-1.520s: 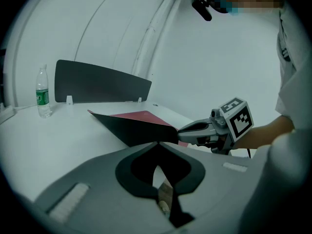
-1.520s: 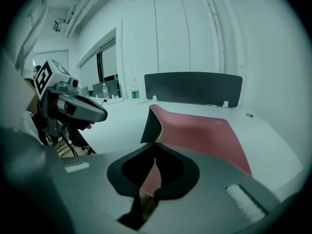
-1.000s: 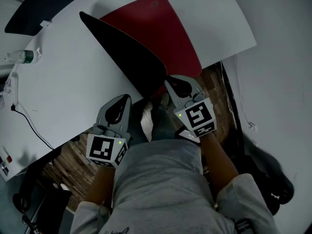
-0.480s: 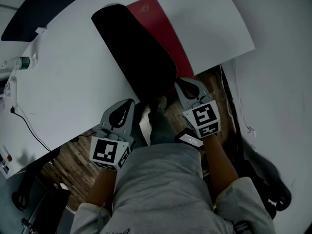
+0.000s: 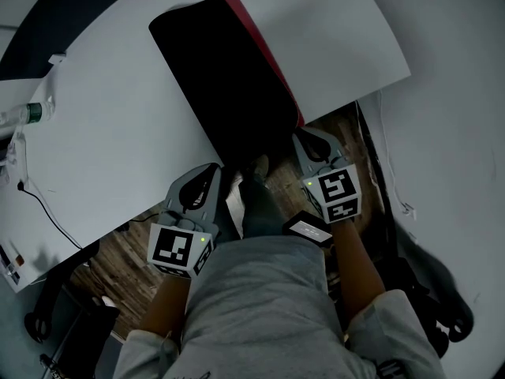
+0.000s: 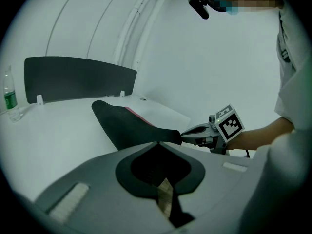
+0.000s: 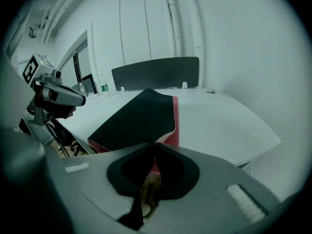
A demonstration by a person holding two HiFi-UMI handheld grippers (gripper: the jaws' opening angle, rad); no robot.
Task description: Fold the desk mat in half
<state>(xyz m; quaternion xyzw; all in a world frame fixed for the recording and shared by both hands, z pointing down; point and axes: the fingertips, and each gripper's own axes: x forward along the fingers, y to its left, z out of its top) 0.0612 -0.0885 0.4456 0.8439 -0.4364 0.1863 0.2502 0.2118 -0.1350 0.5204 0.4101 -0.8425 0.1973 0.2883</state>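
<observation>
The table (image 5: 331,38) carries the mat (image 5: 229,77), lying doubled w/ black side up and a red strip peeking along its 3 o'clock edge, so the fold looks nearly done. R gripper (image 5: 304,136), at the mat's 5 o'clock corner, pinches the top flap's corner, prob. to line it up over the lower layer. L gripper (image 5: 213,170), at 7 o'clock, has tips pressed together by the near edge, w/ no clear grip.
</observation>
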